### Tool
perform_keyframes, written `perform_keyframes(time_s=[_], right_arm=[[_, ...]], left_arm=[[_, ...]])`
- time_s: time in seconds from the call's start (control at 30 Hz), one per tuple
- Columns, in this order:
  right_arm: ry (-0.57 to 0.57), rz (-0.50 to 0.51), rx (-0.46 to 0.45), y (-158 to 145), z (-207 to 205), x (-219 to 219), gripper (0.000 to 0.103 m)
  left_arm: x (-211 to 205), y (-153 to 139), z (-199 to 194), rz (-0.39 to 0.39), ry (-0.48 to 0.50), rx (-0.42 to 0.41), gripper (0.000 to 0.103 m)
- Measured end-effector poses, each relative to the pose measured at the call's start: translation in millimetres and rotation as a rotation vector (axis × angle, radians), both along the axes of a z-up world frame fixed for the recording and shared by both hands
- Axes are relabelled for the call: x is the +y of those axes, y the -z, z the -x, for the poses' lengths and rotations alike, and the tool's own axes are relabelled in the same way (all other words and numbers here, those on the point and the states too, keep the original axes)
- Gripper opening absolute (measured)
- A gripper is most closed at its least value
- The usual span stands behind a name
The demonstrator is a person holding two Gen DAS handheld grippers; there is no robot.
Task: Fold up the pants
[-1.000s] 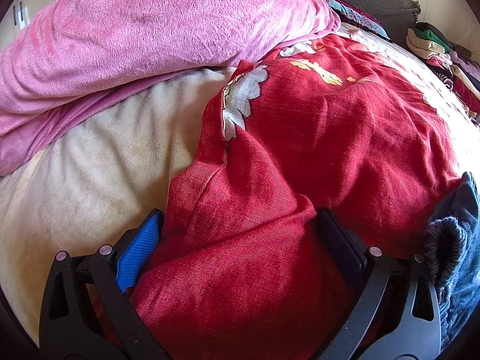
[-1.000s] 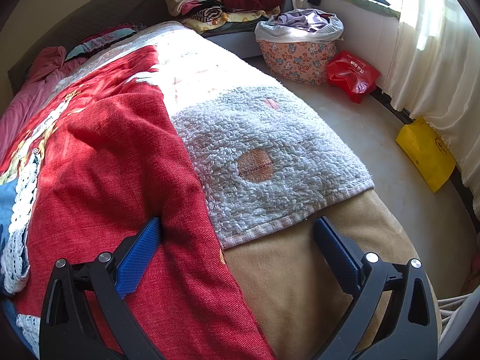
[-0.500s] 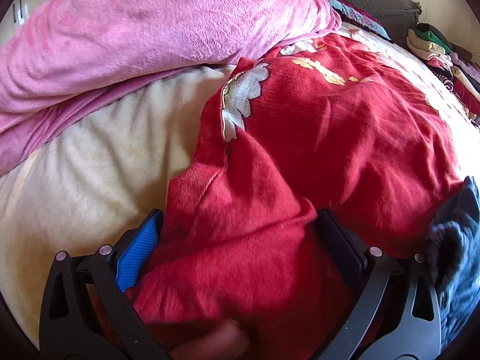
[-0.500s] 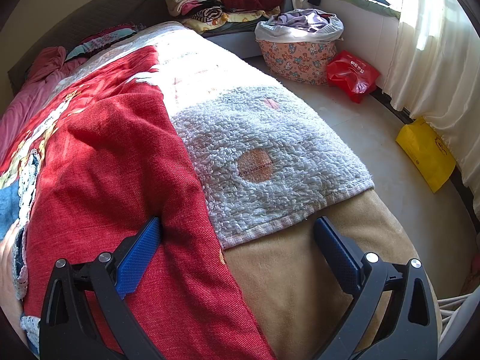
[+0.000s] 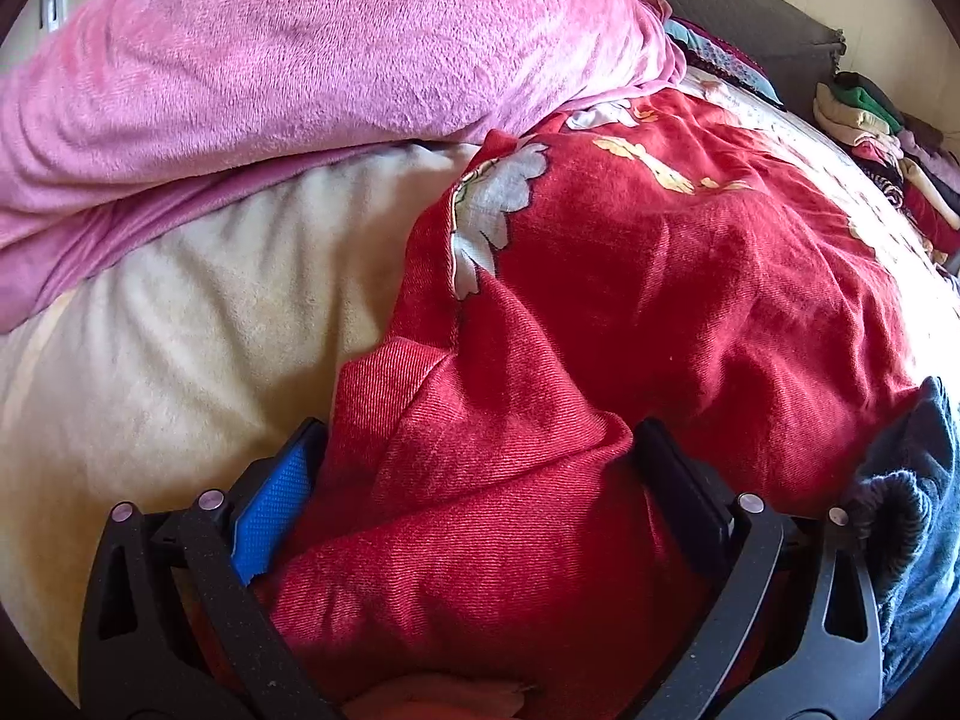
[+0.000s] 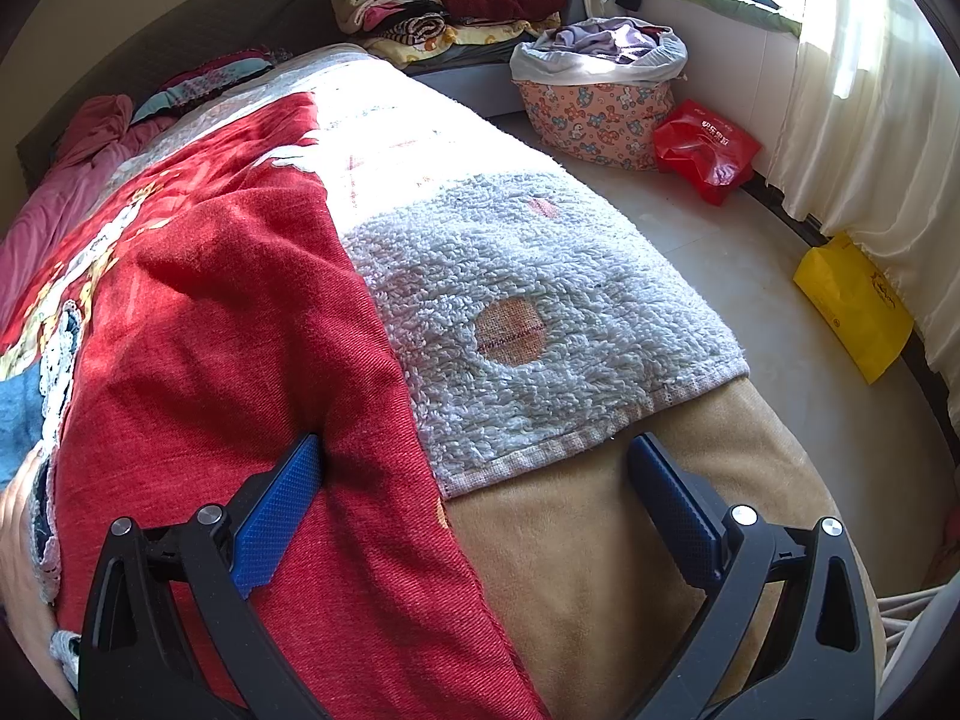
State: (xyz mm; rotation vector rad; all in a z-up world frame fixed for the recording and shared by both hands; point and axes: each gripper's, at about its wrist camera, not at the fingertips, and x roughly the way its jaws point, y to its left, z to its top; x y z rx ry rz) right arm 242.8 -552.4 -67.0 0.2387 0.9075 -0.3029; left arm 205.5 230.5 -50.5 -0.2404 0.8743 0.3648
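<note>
A bed covered with a plush beige blanket [image 6: 600, 570] fills both views, with pale floor and a cream curtain [image 6: 870, 120] off to the right of the right gripper. The red woven pants [image 5: 600, 360], printed with white and gold flowers, lie spread over the bed. In the left wrist view a bunched fold of them rises between the fingers of the left gripper [image 5: 474, 456]; its jaws stand wide apart, the cloth lying against the blue pad [image 5: 273, 516] on the left and the black finger on the right, not clamped. Ahead and to the left of this gripper lies a thick pink fleece blanket [image 5: 300, 48], resting on the beige one. A crumpled dark blue garment [image 5: 918, 510] sits just beside its right finger. Far ahead to the right, a stack of folded clothes [image 5: 864, 114] is visible.

The right gripper [image 6: 474, 474] is also spread wide and holds nothing. Its left blue pad presses on the red pants, whose edge runs down between the fingers; its right finger hovers over the bare beige blanket. Just ahead lies a white terry towel [image 6: 540, 324] with an orange round patch, its hem near the fingertips. Farther ahead to the right stand a patterned fabric laundry basket [image 6: 594, 114], a red plastic bag [image 6: 702, 150] touching it, and a yellow bag [image 6: 852, 306] against the curtain.
</note>
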Motion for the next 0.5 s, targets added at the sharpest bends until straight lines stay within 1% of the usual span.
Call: perform_keyframes(time_s=[0.5], right_arm=[[0.000, 0.000, 0.000, 0.2, 0.1, -0.3, 0.099]], left_arm=[[-0.6, -0.2, -0.7, -0.005, -0.001, 0.013, 0.095]])
